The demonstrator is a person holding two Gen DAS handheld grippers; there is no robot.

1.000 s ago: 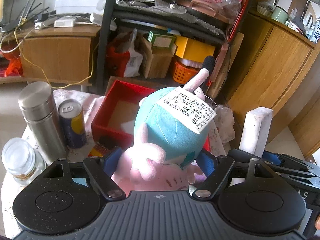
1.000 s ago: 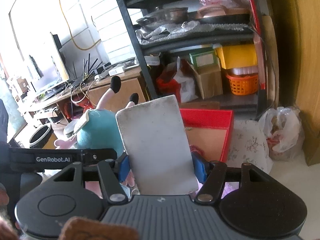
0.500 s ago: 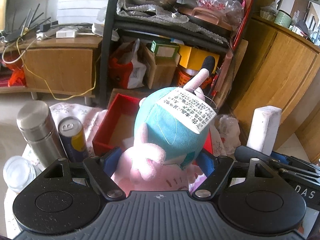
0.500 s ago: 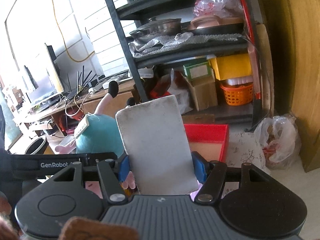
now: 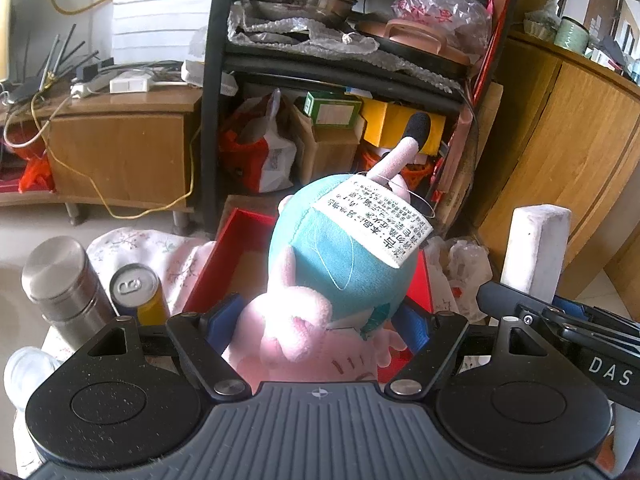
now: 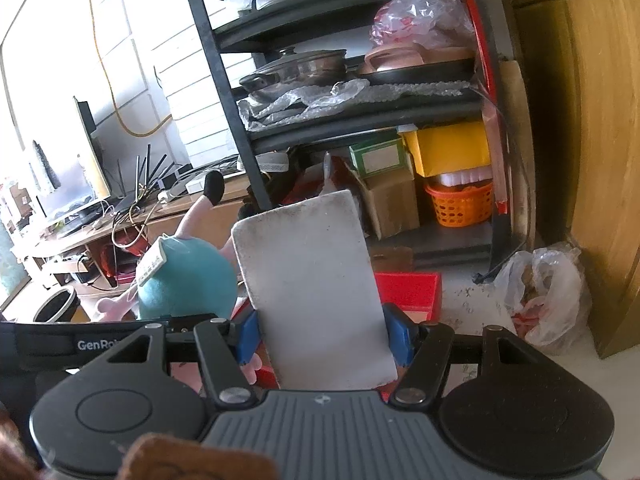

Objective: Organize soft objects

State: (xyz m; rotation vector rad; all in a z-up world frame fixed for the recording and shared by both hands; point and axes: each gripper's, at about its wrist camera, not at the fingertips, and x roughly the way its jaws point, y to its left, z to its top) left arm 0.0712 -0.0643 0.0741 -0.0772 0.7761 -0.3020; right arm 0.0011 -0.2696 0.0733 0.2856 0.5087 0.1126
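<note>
My left gripper (image 5: 320, 320) is shut on a pink and teal plush toy (image 5: 336, 264) with a white printed tag, held upside down above the red box (image 5: 236, 256). My right gripper (image 6: 322, 332) is shut on a white sponge block (image 6: 312, 292), held upright. The sponge also shows at the right of the left wrist view (image 5: 534, 248), and the plush at the left of the right wrist view (image 6: 184, 280). Part of the red box shows behind the sponge (image 6: 408, 292).
A steel flask (image 5: 64, 284), a drink can (image 5: 136, 288) and a glass jar (image 5: 24, 368) stand left of the box on a floral cloth (image 5: 148, 248). A black shelf rack (image 5: 212, 80) with pots and boxes stands behind. A wooden cabinet (image 5: 560, 152) is at the right.
Both grippers have risen with their loads; the red box and table items sit lower in both views. The grips have not changed.
</note>
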